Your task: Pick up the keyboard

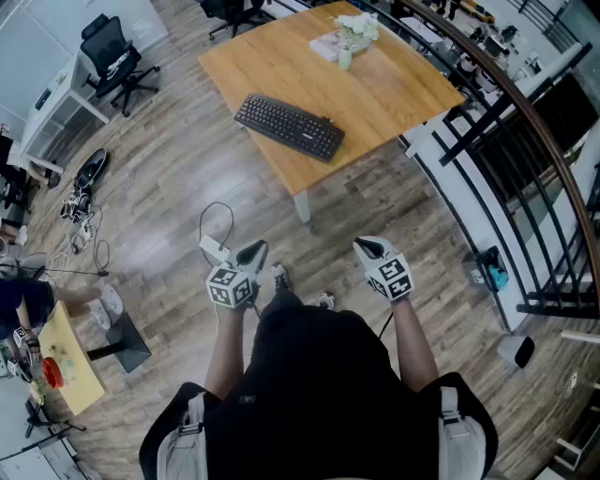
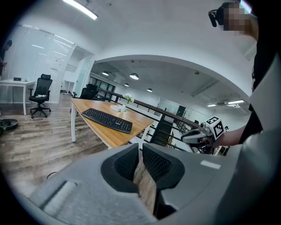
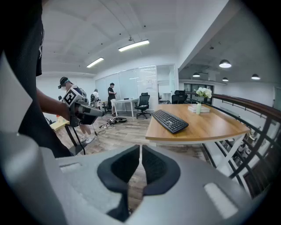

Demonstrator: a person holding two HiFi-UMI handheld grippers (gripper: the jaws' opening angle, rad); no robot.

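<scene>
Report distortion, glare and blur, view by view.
Head view: pale sheen on the wood-plank floor; the flat black keyboard is sharp. Left gripper view: fisheye, black rounded corners, mosaic patch upper right, shut left claw looms large. Right gripper view: same dark corners; the white ceiling strip light glares above the shut right claw.

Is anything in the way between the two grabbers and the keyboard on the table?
Nothing that I can see. Only bare floor lies between the left gripper, the right gripper and the table. The keyboard sits alone near the table's closest edge, and the flowers stand farther back.
</scene>
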